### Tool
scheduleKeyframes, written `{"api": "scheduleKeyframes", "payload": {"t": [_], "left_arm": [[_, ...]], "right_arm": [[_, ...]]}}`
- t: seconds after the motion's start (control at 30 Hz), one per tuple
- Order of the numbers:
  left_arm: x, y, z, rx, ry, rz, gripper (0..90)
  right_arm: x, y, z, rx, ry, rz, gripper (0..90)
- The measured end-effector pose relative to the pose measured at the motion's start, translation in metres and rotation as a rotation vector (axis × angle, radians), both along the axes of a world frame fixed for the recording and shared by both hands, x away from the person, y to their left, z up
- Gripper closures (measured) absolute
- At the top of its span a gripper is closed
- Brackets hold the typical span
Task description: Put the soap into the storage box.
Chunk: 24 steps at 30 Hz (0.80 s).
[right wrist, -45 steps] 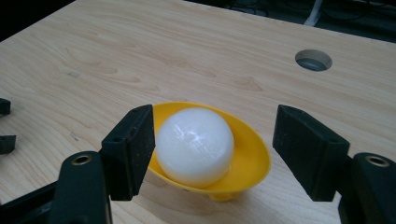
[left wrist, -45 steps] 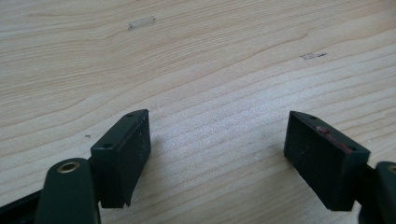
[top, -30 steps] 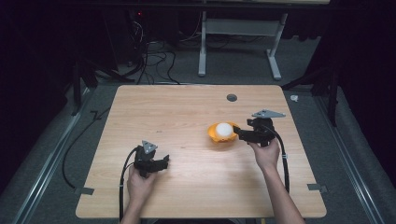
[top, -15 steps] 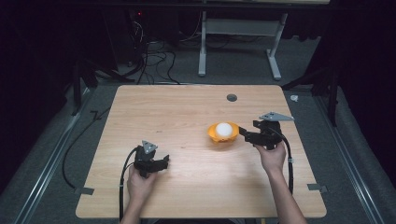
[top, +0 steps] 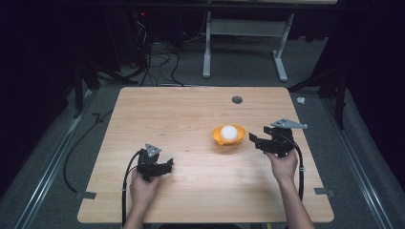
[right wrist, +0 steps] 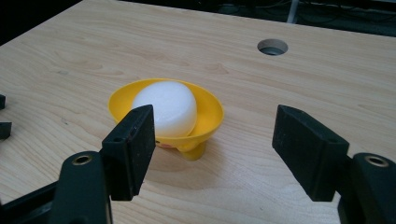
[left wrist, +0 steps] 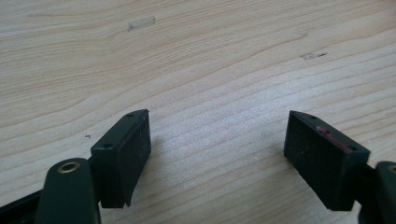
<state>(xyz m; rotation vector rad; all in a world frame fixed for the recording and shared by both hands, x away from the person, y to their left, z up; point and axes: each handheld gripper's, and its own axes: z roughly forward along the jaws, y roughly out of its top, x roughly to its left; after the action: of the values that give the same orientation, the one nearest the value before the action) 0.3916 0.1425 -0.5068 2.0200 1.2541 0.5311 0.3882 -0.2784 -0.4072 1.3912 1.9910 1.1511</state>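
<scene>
The yellow bowl (top: 229,136) stands upright on the wooden table (top: 181,114), a little toward 3 o'clock from the middle of the tabletop in the high view. A white rounded object (top: 229,132), something like an egg or a bar of soap, lies inside it; in the right gripper view this white object (right wrist: 164,109) fills most of the bowl (right wrist: 205,114), which stands on a short foot.

At 3 o'clock from the bowl, near it but not touching, the right gripper (top: 253,139) points at it along the table. In its own view the right gripper (right wrist: 215,149) has its jaws standing well apart with nothing between them, and the bowl sits beyond the tips, toward 11 o'clock. A hand (top: 282,166) holds this gripper from below.

At 8 o'clock from the bowl, well apart from it, the left gripper (top: 167,164) rests low over the bare wood in the other hand (top: 143,188). In the left gripper view the left gripper (left wrist: 217,154) also has its jaws spread wide, with bare wood grain between them.

A round hole (top: 237,99) is cut in the tabletop at 12 o'clock from the bowl, toward the far edge.
</scene>
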Motion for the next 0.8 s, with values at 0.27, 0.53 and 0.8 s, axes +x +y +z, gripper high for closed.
{"api": "scheduleKeyframes", "payload": {"t": [0.27,0.53,0.8], "left_arm": [[0.0,0.0,0.0,0.0,0.0,0.0,23.4],[0.0,0.0,0.0,0.0,0.0,0.0,23.4],[0.0,0.0,0.0,0.0,0.0,-0.001,23.4]], "right_arm": [[-0.008,-0.006,-0.001,0.014,-0.007,-0.008,30.8],[-0.015,-0.011,-0.005,0.032,-0.006,-0.023,30.9],[-0.021,-0.016,-0.01,0.043,-0.008,-0.03,30.9]]}}
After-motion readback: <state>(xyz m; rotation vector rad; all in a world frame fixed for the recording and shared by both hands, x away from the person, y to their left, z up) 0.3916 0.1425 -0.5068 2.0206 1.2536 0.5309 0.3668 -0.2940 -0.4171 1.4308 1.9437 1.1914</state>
